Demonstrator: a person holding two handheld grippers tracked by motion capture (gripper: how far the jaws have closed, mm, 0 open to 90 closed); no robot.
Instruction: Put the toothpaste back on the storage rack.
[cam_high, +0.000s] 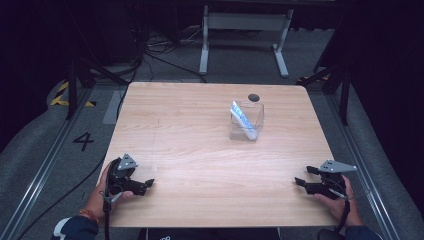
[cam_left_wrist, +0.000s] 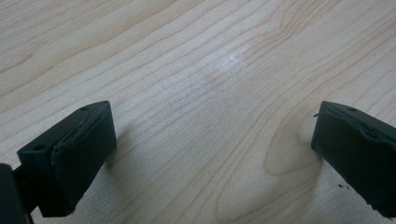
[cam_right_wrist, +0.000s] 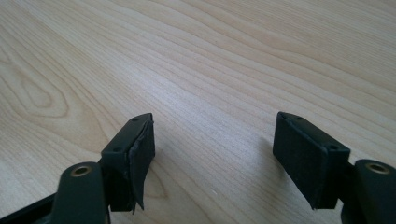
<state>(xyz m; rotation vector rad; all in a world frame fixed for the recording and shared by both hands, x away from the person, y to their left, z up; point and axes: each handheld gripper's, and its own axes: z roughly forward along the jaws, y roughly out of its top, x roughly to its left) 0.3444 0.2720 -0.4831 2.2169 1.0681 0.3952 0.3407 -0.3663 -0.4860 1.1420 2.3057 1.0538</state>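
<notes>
Two grippers, both mine, both low at the near edge of the table (cam_high: 200, 150). Left gripper (cam_high: 148, 184) sits at the near left corner, jaws spread wide w/ nothing but bare wood between them; in the left gripper view the gap (cam_left_wrist: 210, 154) shows plain grain, pads (cam_left_wrist: 77, 154) just above the surface. Right gripper (cam_high: 303, 177) at the near right corner, jaws released too, nothing between; the right gripper view (cam_right_wrist: 212, 154) gives the same bare wood. Clear box (cam_high: 246, 121) stands upright far of centre, a bit to the right, well apart from both grippers. White-and-blue packet (cam_high: 243, 120) leans tilted inside it. Small dark round spot (cam_high: 254, 97) on the wood just beyond the box.
</notes>
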